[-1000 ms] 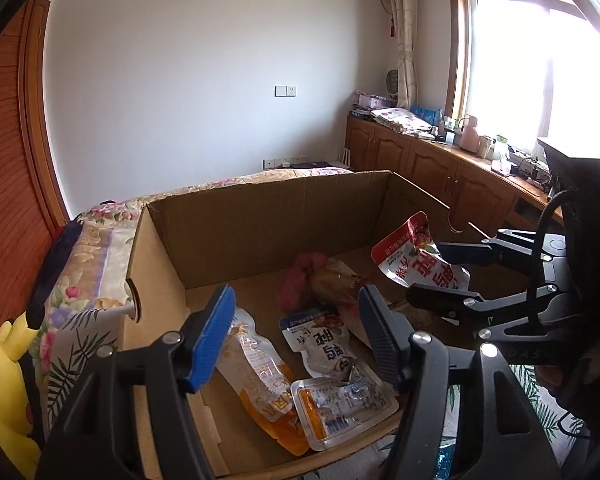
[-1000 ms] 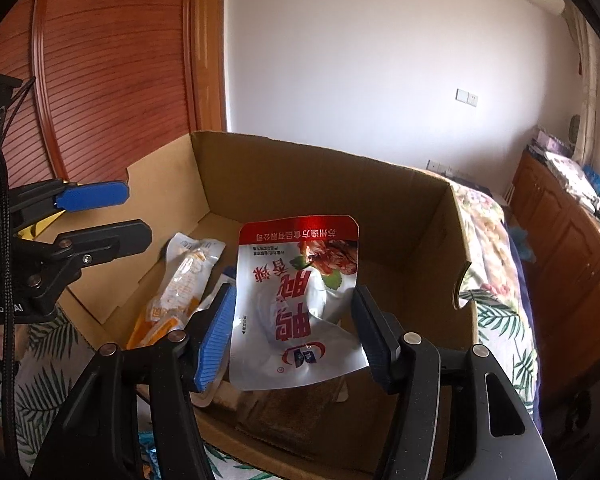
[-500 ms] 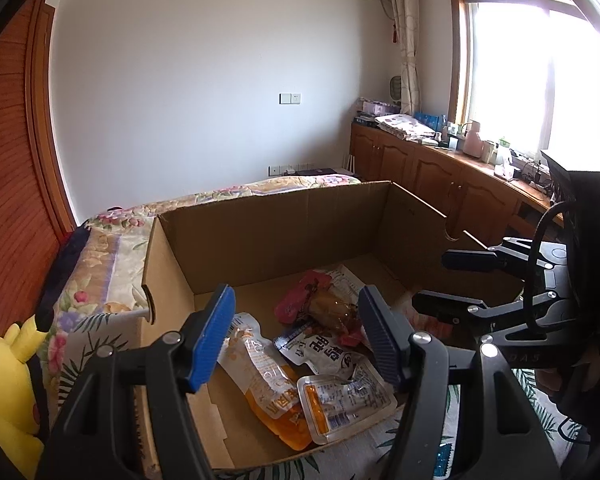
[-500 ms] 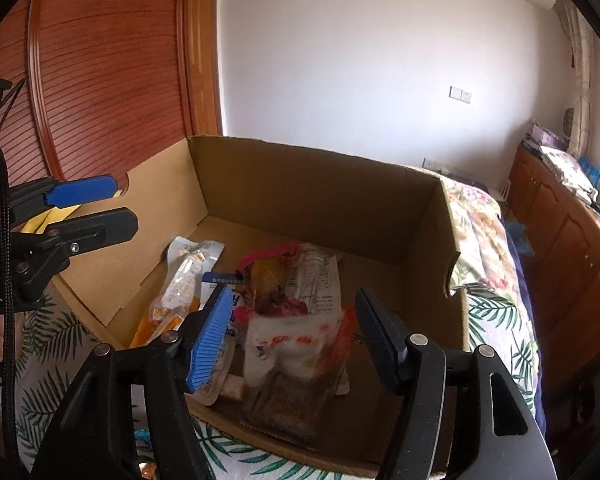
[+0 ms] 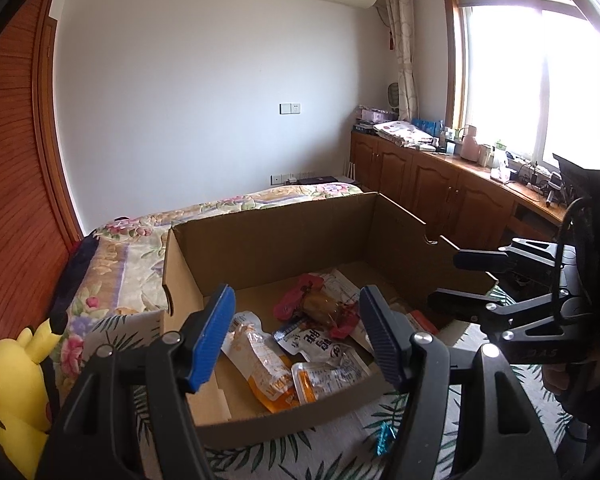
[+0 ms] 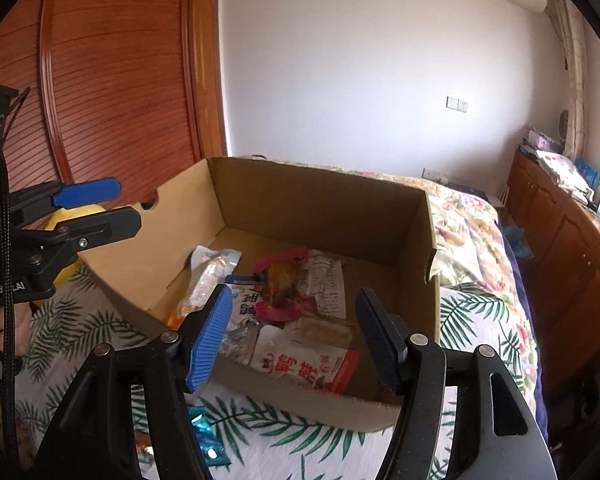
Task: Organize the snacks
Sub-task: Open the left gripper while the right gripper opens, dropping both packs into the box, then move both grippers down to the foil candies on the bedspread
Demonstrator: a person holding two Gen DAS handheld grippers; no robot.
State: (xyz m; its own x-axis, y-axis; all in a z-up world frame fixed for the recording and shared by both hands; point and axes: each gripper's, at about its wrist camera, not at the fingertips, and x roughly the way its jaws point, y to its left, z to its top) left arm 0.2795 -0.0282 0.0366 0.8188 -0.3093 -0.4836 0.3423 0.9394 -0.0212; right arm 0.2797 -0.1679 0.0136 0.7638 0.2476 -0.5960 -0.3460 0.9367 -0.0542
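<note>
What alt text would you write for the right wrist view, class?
An open cardboard box on a leaf-print bedspread holds several snack packets. The right tool hovers open and empty above it, with the left tool at the left edge.

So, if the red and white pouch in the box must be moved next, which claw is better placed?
Right. The right claw is open and empty, and the red and white pouch lies just ahead, between its fingers. From the left claw, also open, the pouch is mostly hidden behind a finger.

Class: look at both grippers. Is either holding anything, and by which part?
Nothing is held. The left gripper and right gripper both stand open and empty above the cardboard box.
</note>
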